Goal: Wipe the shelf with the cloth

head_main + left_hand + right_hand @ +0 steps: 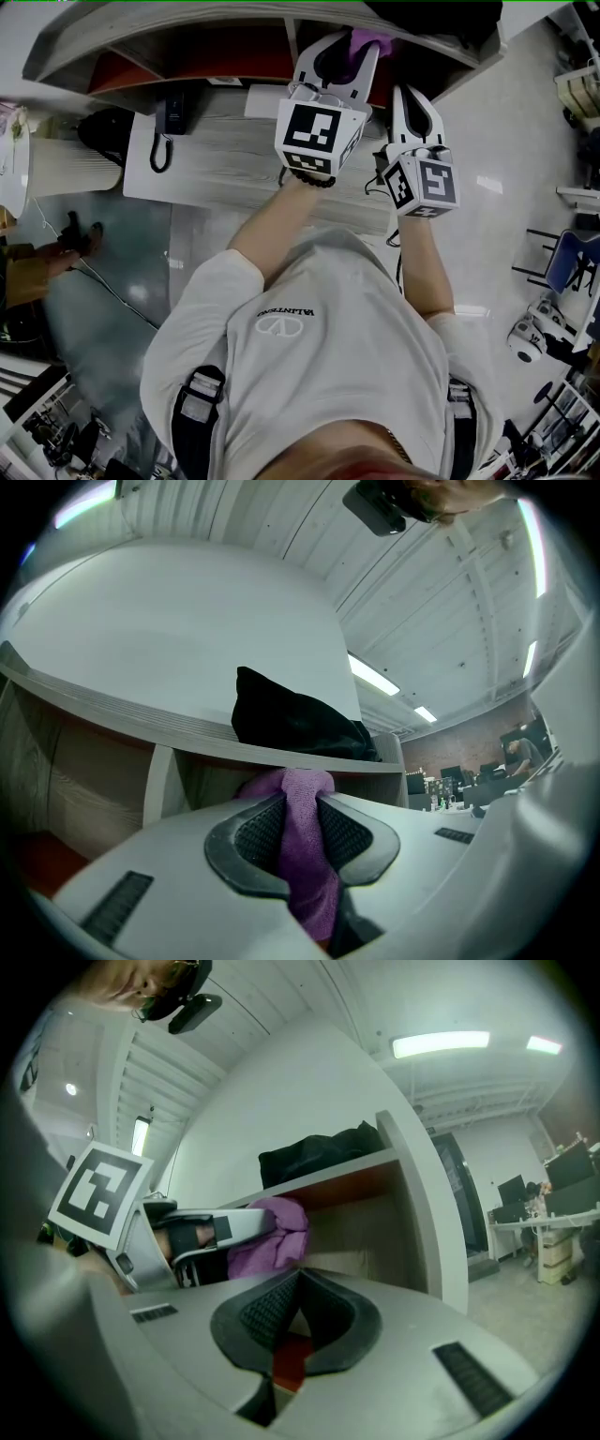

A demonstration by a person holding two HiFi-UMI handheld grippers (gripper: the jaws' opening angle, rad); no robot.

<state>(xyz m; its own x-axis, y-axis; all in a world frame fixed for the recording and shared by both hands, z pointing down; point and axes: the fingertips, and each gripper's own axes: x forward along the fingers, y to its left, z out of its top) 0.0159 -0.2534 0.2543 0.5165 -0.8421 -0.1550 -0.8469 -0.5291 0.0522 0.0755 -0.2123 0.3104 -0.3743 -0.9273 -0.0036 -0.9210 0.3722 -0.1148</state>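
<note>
My left gripper (345,45) reaches into the open wooden shelf (234,28) and is shut on a purple cloth (369,40). In the left gripper view the cloth (302,850) hangs pinched between the black pads, just below the shelf's top board (178,726). In the right gripper view the cloth (272,1239) bunches at the left gripper's (246,1226) tip inside the compartment. My right gripper (409,96) hovers just right of the left one, outside the shelf front. Its pads (267,1312) meet at the tip with nothing between them.
A black bag (298,726) lies on top of the shelf. The shelf's inner floor is red (197,58). Below it, a white desk (225,173) carries a black telephone (169,124). A white ribbed cylinder (66,164) stands left; chairs (570,262) stand right.
</note>
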